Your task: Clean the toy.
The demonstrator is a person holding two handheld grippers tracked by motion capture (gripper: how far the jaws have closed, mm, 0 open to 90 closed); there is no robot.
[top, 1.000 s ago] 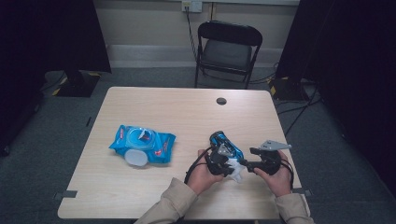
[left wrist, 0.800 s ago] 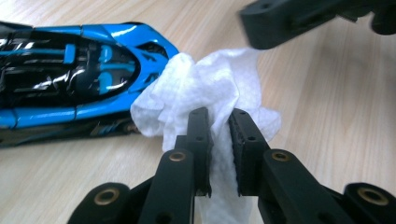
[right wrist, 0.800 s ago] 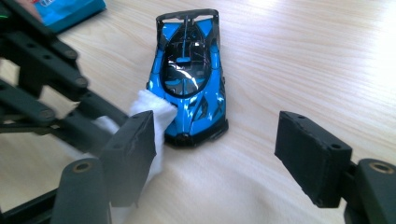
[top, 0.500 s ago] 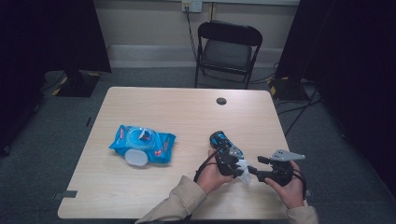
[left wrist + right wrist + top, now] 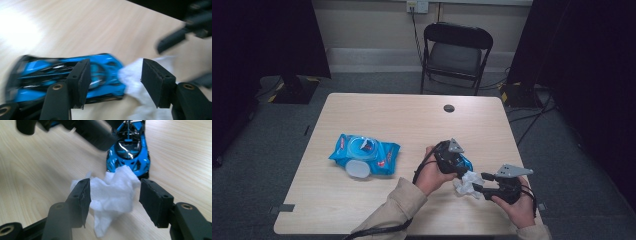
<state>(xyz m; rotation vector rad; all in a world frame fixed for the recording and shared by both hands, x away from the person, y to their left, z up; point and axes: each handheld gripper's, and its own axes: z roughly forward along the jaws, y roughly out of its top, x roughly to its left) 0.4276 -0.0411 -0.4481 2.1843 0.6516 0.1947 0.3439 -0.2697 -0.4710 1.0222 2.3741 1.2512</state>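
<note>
A blue toy car (image 5: 466, 163) lies on the table, with a crumpled white wipe (image 5: 467, 182) against its near end. My left gripper (image 5: 463, 169) hangs just over the car (image 5: 100, 75). Its jaws have just been opening and now stand apart, the pads (image 5: 81, 80) pressing nothing. My right gripper (image 5: 478, 189) points at the wipe from the right. The wipe (image 5: 112, 195) sits between the jaws of the right gripper (image 5: 115, 182), which have just been closing. A slim gap still shows at the right pad (image 5: 153, 200). The car's nose (image 5: 128, 152) lies just beyond.
A blue pack of wet wipes (image 5: 364, 154) with its white lid flipped open lies on the left half of the table (image 5: 412, 120). A small black disc (image 5: 449, 108) sits near the far edge. A black folding chair (image 5: 457, 50) stands behind the table.
The left gripper has lifted off the car, and its grey plate now faces up. The right hand has shifted right and toward the near edge, with the wipe now at its jaws.
</note>
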